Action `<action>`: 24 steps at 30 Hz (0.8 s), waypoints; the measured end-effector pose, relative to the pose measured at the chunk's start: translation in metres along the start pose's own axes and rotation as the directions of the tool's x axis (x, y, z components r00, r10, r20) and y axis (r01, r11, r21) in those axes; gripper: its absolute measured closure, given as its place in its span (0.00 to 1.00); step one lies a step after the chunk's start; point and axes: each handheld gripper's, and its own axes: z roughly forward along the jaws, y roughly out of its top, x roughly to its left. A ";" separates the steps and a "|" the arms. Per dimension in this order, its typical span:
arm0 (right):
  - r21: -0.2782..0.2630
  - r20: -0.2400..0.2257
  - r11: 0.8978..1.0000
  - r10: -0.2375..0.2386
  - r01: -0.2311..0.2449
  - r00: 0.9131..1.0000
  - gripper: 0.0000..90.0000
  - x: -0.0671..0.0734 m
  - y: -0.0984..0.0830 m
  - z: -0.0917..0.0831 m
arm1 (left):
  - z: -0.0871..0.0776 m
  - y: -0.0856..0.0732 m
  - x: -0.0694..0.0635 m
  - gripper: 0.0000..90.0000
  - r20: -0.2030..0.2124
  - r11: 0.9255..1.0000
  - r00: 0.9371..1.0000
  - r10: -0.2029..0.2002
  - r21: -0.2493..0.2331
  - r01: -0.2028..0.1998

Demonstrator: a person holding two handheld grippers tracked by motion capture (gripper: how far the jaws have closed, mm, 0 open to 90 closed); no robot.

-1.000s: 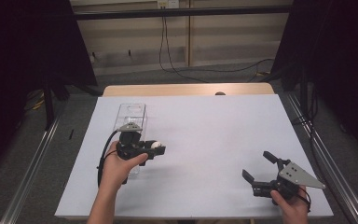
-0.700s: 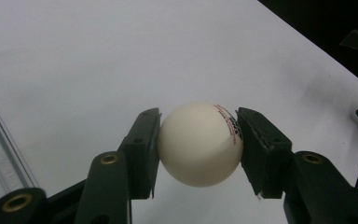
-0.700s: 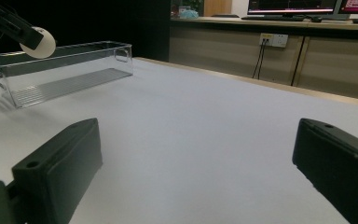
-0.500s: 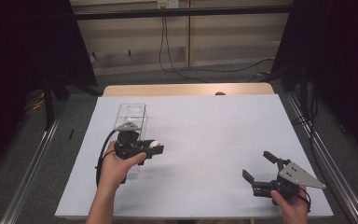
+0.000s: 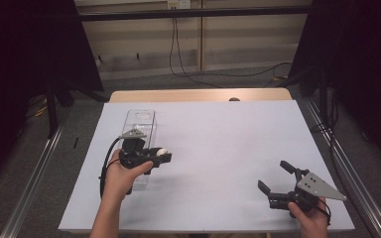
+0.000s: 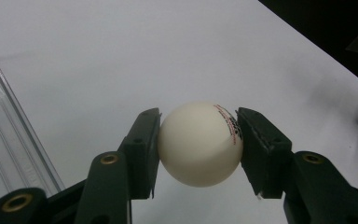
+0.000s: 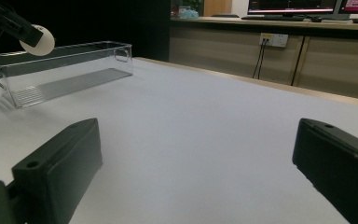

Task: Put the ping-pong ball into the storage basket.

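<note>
- The left gripper (image 5: 161,156), left of centre in the high view, has its fingers (image 6: 142,149) closed tight on a white ball (image 6: 200,143), pads pressing on both its sides.
- The ball is held above the white surface (image 5: 218,144), just beside a clear plastic bin (image 5: 140,124) that lies at the left of the sheet.
- The right gripper (image 5: 274,179), in the lower right of the high view, has its fingers (image 7: 58,172) spread wide with nothing between them, well apart from the ball.
</note>
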 end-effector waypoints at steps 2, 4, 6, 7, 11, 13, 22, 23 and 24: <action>-0.002 0.002 1.000 0.000 0.000 1.000 0.01 0.000 0.000 0.000 | -0.001 0.000 0.001 0.57 -0.007 1.000 1.000 0.002 0.000 -0.002; -0.002 0.002 1.000 0.000 0.000 1.000 0.01 0.000 0.000 0.000 | -0.002 0.001 0.001 0.57 -0.006 1.000 1.000 -0.003 -0.003 0.003; -0.002 0.002 1.000 0.001 -0.001 1.000 0.01 0.000 0.000 0.000 | -0.003 0.001 0.002 0.57 -0.013 1.000 1.000 0.002 -0.003 -0.002; -0.002 0.003 1.000 0.000 0.000 1.000 0.01 0.000 0.000 0.000 | -0.004 0.001 0.003 0.57 -0.012 1.000 1.000 0.007 0.002 -0.007; 0.001 0.000 1.000 0.001 -0.001 1.000 0.01 0.000 0.000 0.000 | -0.005 0.001 0.003 0.57 -0.019 1.000 1.000 -0.001 -0.006 0.001; -0.001 0.002 1.000 0.000 0.000 1.000 0.01 0.000 0.000 0.000 | -0.006 0.001 0.003 0.57 -0.023 1.000 1.000 -0.005 -0.005 0.005; -0.001 0.003 1.000 0.000 0.000 1.000 0.01 0.000 0.000 0.000 | -0.009 0.001 0.005 0.57 -0.031 1.000 0.999 -0.006 -0.012 0.005; 0.000 0.002 1.000 0.002 -0.002 1.000 0.01 0.000 0.000 0.000 | -0.009 0.001 0.006 0.57 -0.028 1.000 1.000 0.002 -0.010 -0.002; 0.002 0.000 1.000 0.001 -0.001 1.000 0.01 0.000 0.000 0.000 | -0.009 0.001 0.006 0.57 -0.028 1.000 1.000 -0.005 -0.015 0.004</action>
